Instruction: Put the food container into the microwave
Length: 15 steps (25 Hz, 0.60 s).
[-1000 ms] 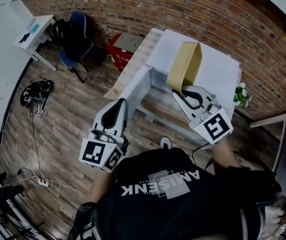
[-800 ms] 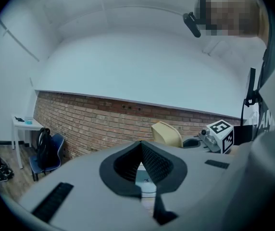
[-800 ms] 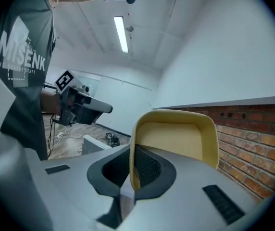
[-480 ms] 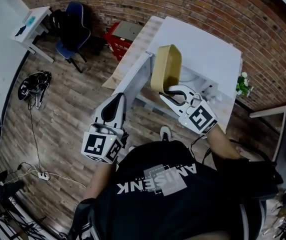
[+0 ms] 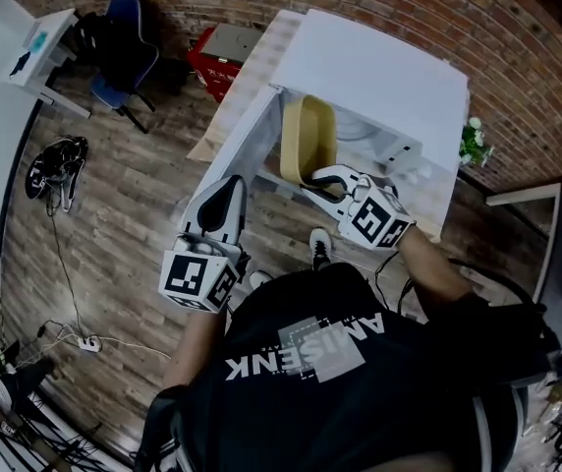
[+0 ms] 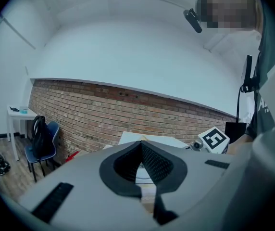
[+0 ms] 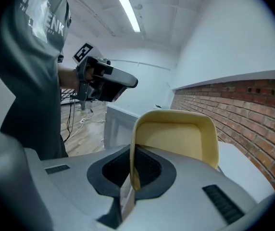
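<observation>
A white microwave (image 5: pixel 379 67) stands on a wooden table, its door (image 5: pixel 247 146) swung open to the left. My right gripper (image 5: pixel 312 178) is shut on the rim of a pale yellow food container (image 5: pixel 308 136), held on edge at the microwave's open front. In the right gripper view the container (image 7: pixel 176 138) rises straight up from the closed jaws of that gripper (image 7: pixel 132 150). My left gripper (image 5: pixel 230 187) hangs beside the open door with nothing in it. In its own view the left gripper (image 6: pixel 141 146) has its jaws together.
A red box (image 5: pixel 224 49) sits on the floor left of the table, with a blue chair (image 5: pixel 114 52) and a white desk (image 5: pixel 35 47) further left. A small plant (image 5: pixel 473 146) stands right of the microwave. Cables (image 5: pixel 55 165) lie on the wooden floor.
The right gripper has come down with the container, from above the microwave's top to its open front. The left gripper has sunk a little beside the door.
</observation>
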Each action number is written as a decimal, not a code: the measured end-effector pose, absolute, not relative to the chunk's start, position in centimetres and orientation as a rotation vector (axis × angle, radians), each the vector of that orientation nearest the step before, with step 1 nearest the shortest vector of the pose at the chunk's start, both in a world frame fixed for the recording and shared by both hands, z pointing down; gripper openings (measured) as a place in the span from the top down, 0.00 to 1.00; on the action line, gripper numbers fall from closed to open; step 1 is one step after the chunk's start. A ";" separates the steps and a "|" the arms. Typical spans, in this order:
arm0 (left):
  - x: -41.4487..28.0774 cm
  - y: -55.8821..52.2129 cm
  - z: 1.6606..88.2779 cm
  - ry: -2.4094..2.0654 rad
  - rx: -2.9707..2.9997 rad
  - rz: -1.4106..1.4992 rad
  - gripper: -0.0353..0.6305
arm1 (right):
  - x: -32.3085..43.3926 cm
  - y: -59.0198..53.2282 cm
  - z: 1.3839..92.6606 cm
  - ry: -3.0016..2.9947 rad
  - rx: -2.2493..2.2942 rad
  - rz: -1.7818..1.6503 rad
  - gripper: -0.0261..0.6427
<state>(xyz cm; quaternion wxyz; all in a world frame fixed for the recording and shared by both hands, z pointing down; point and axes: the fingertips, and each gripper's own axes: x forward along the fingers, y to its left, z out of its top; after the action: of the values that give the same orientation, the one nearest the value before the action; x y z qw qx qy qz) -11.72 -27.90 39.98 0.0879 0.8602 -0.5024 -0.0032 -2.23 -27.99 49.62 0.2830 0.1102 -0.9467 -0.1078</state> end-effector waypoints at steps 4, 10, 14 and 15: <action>-10.6 -28.3 40.6 -1.478 2.577 0.023 0.93 | -1.8 -27.6 52.0 -2.508 0.222 -0.269 0.90; -9.8 -29.1 41.4 -1.459 2.575 0.027 0.93 | -0.8 -28.9 55.1 -2.435 0.212 -0.239 0.90; -9.5 -29.6 41.7 -1.465 2.567 0.027 0.93 | 0.1 -30.4 57.2 -2.376 0.231 -0.227 0.90; -9.4 -29.8 41.7 -1.465 2.568 0.025 0.93 | 0.3 -30.8 57.7 -2.367 0.234 -0.216 0.90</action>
<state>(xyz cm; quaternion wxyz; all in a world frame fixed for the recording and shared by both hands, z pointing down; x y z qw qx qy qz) -9.38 -29.78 41.69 0.0922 0.8649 -0.4934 0.0083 0.35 -30.77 57.70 0.3678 0.0911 -0.9216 -0.0842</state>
